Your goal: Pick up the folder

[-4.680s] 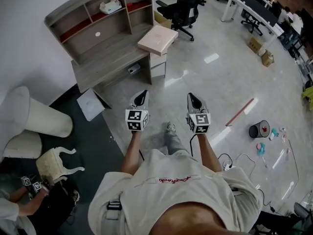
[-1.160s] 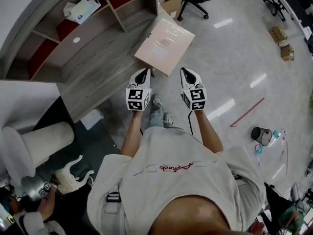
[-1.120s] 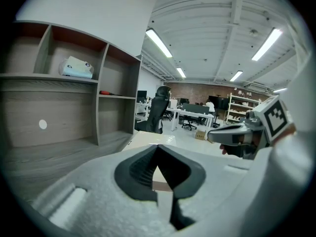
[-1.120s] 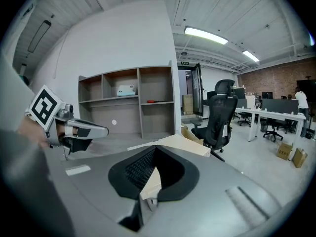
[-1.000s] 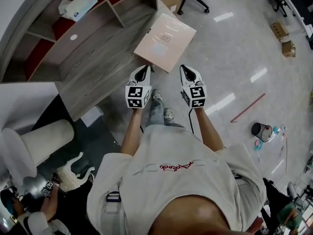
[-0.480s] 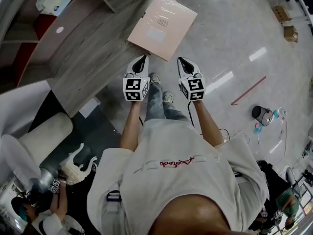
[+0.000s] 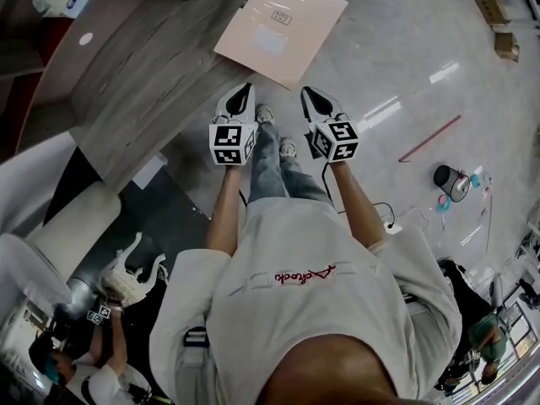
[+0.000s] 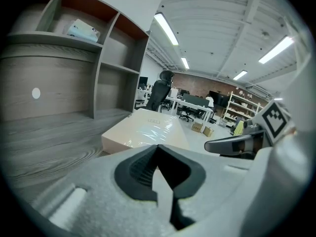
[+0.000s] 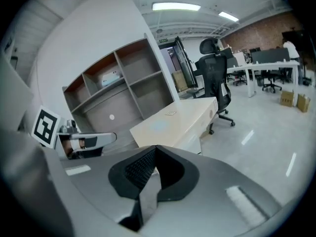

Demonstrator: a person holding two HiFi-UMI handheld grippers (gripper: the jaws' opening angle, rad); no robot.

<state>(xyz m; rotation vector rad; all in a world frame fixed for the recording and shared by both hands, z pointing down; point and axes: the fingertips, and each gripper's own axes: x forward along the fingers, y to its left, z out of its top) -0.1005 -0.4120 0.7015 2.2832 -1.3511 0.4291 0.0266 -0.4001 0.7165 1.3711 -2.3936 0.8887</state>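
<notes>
Head view: L gripper, R gripper closed, empty — short of folder on desk.

Bright, ceiling strip lights overhead; glare streaks on glossy floor; fisheye edges, dark corners

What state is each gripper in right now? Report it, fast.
Left gripper: closed, holding nothing, short of the pale pink flat folder.
Right gripper: closed, holding nothing.
</notes>
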